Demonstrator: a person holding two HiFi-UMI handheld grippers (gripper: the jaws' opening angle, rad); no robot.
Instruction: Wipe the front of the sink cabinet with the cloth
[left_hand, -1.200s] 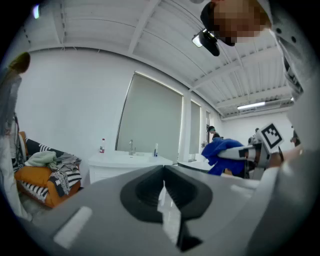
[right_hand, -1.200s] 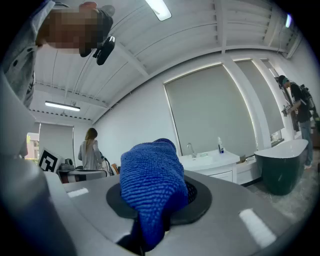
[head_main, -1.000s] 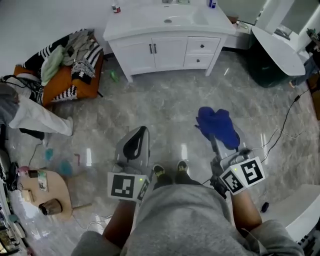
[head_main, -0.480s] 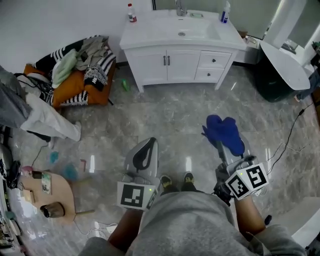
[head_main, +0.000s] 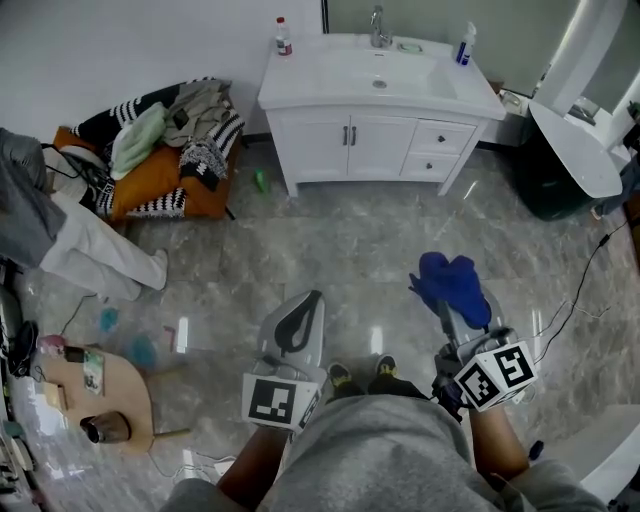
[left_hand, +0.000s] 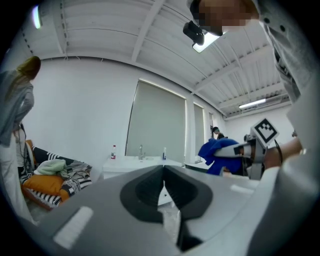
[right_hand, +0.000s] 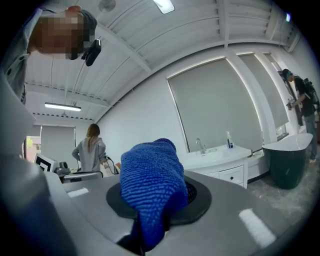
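Observation:
The white sink cabinet (head_main: 380, 145) stands against the far wall, its doors and drawers facing me across the grey marble floor. It also shows small in the left gripper view as the sink cabinet (left_hand: 130, 167) and in the right gripper view as the sink cabinet (right_hand: 222, 170). My right gripper (head_main: 452, 292) is shut on a blue cloth (head_main: 452, 280), which bulges over its jaws as the blue cloth (right_hand: 152, 190). My left gripper (head_main: 298, 322) is shut and holds nothing. Both grippers hang in front of my waist, well short of the cabinet.
A pile of clothes on an orange seat (head_main: 165, 150) lies left of the cabinet. A person (head_main: 60, 235) stands at the left. A dark tub (head_main: 570, 165) sits at the right, a small round table (head_main: 95, 385) at lower left. A cable (head_main: 580, 290) trails on the right floor.
The cabinet has slid down and right in the head view as my view tilted up. Both grippers keep their hold and sit slightly lower in the frame.

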